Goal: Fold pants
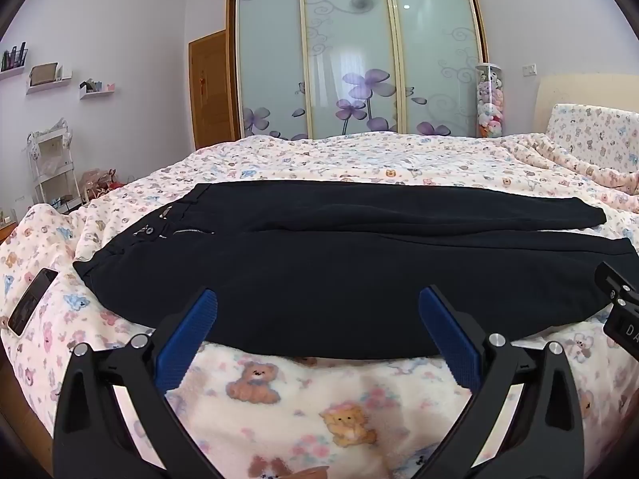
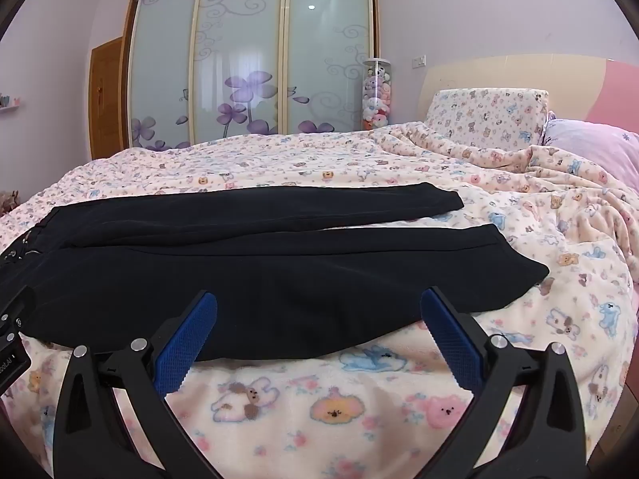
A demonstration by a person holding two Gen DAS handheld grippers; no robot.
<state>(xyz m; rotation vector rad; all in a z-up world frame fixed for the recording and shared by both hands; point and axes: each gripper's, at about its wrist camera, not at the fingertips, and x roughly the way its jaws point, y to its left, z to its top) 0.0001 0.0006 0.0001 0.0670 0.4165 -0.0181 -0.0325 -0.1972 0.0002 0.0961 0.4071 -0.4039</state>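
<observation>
Two grippers, left gripper (image 1: 318,299) and right gripper (image 2: 319,299), jaws wide apart, empty, near black pants (image 1: 339,263) flat on bear-print blanket (image 1: 319,407), waistband left.

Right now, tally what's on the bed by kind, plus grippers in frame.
Black pants: 1, spread flat, two legs side by side
Phone: 1, on the blanket left of the waistband
Cushion in bear print: 1
Pink pillow: 1
Grippers: 2, left gripper and right gripper, both open, empty
Total: 6
</observation>
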